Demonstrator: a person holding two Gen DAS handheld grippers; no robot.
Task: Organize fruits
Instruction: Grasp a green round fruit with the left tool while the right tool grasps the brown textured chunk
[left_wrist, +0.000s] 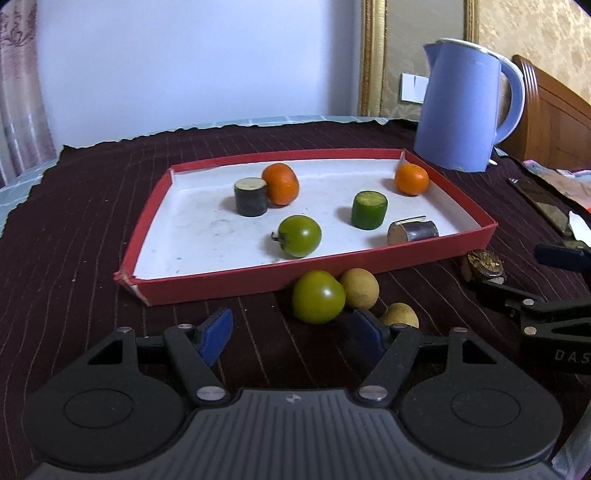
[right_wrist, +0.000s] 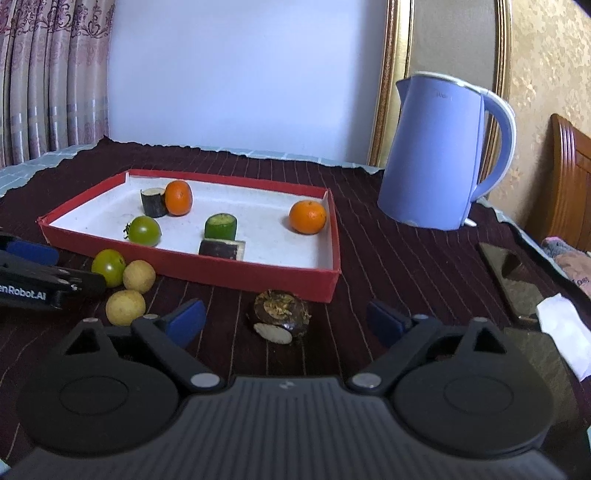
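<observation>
Left gripper fingers spread wide, holding nothing; green tomato just ahead between fingertips, two yellow-brown round fruits touching beside it, toward right finger. Right gripper likewise wide apart, empty; dark brown chestnut-like fruit between fingers, just ahead.

Judged partway: red tray holds two oranges, green tomato, three cut cylinders; four pieces outside on cloth.

Tray's near wall stands beyond loose fruit; lift over needed. Blue kettle beyond right finger, well apart.

Blue kettle upright on dark striped cloth; curtain far left; wooden headboard right.
</observation>
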